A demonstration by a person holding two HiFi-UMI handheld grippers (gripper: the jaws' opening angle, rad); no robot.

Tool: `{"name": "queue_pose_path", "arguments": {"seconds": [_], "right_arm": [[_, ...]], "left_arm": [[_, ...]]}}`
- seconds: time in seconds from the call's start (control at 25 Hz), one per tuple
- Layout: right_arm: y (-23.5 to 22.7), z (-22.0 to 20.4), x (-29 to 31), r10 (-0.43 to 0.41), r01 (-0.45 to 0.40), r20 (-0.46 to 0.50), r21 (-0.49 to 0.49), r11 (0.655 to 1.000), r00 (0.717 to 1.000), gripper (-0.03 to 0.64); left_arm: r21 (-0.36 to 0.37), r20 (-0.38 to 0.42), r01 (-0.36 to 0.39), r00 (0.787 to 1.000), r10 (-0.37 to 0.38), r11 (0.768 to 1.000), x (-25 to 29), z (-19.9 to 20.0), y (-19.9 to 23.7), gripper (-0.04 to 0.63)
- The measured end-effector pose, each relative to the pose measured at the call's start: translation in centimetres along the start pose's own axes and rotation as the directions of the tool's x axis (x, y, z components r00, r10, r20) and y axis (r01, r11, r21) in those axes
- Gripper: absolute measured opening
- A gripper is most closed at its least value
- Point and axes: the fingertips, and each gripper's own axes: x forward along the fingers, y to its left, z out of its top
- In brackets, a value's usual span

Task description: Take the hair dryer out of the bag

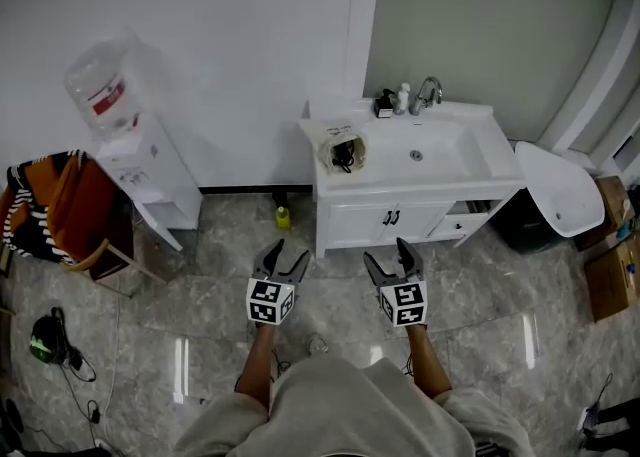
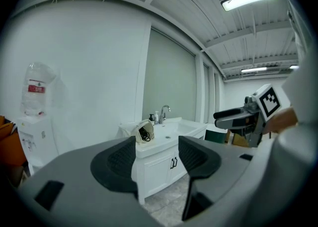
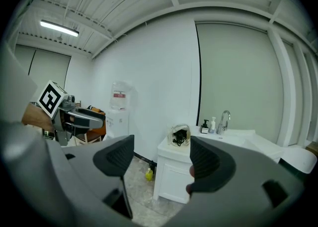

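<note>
Look to 12 o'clock for the bag [image 1: 330, 145], lying on its side at the left end of the desk [image 1: 470, 181], at 9 o'clock from the sink [image 1: 440, 150], well apart from both tongs. Note the mouth gaping toward 6 o'clock, with the dryer [image 1: 348, 151] dark inside and the cord [image 1: 343, 159] bunched in front. Cannot tell its long axis or nozzle direction from here. Expect a stiff, smooth, fairly heavy body, a floppy cord, and a soft light bag likely to drag along. Pin the bag with one side; grip the rigid body, not the cord. Find left tongs [image 1: 290, 257] and right tongs [image 1: 387, 257] spread wide, empty.
</note>
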Motion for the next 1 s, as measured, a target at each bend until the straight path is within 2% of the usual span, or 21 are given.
{"name": "queue_pose_path", "arguments": {"seconds": [0.24, 0.48, 1.0], "right_arm": [[-0.1, 1.1, 5.0, -0.02, 0.02, -0.01, 0.002, 1.0, 1.0, 0.334], [-1.0, 1.4, 8.0, -0.055, 0.055, -0.021, 0.009, 0.998, 0.998, 0.33], [-2.0, 0.7, 11.1, -0.071, 0.072, -0.041, 0.026, 0.997, 0.997, 0.327]], "left_arm": [[0.003, 0.002, 0.022, 1.0, -0.022, 1.0, 3.4, 1.0, 4.3, 0.249], [0.018, -0.007, 0.054, 0.999, -0.054, 0.998, 6.1, 1.6, 6.7, 0.249], [0.033, -0.034, 0.079, 0.996, -0.077, 0.996, 9.0, 1.5, 8.5, 0.249]]}}
